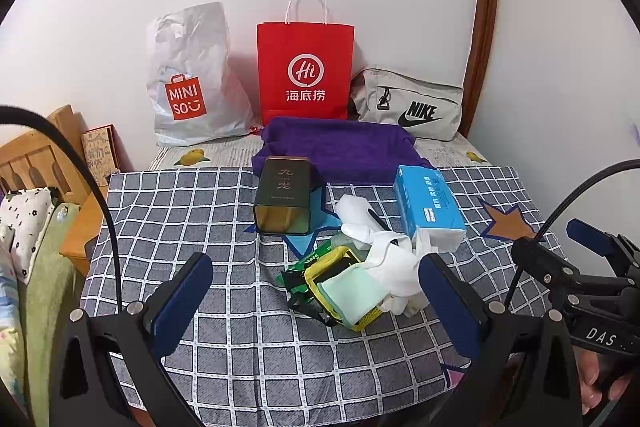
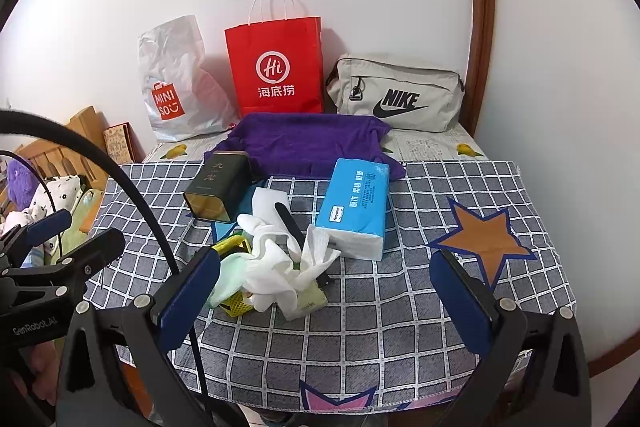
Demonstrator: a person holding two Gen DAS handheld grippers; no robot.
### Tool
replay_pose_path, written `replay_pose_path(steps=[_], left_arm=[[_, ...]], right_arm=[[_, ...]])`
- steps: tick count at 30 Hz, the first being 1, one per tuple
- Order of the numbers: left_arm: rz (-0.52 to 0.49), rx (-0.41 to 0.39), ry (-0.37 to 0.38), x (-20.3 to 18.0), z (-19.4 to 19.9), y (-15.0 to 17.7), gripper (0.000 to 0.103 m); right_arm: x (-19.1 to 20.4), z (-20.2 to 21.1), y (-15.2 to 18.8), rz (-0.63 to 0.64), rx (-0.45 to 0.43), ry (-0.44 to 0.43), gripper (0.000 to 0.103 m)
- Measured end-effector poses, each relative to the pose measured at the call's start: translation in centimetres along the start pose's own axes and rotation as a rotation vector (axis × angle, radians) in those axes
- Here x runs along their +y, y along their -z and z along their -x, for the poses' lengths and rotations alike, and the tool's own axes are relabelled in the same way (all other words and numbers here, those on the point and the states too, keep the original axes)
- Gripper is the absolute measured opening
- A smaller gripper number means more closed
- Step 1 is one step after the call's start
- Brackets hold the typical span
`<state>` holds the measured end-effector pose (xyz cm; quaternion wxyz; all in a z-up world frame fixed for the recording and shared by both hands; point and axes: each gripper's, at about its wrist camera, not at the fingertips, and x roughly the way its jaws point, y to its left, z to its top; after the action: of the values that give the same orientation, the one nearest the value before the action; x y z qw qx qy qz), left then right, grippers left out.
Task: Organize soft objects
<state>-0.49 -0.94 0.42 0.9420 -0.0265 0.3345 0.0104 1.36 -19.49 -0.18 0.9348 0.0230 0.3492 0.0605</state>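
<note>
Both tongs gape, empty, over the near tabletop edge.
Left tongs (image 1: 316,291) and right tongs (image 2: 326,281) face mid-tabletop white cloths (image 1: 394,267) (tissue pack (image 1: 428,203) just beside).

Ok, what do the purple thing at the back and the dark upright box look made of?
The folded purple cloth looks like terry or fleece: matte, fuzzy, with soft rounded folds. The dark rectangular box with gold characters looks like lacquered tin, though coated card is possible: crisp edges, rounded corners and a glossy, reflective gold lower panel.
</note>
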Motion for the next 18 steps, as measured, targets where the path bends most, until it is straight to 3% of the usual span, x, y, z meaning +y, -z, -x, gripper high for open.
replay_pose_path(steps=[13,18], left_arm=[[-0.006,0.004,-0.019,0.6,-2.0,-0.1,0.103],[0.011,0.06,-0.005,1.6,-4.1,0.8,0.103]], right_arm=[[-0.1,-2.3,0.5,0.009,0.023,-0.01,0.103],[0.1,-5.1,1.7,0.002,0.084,-0.027,0.103]])
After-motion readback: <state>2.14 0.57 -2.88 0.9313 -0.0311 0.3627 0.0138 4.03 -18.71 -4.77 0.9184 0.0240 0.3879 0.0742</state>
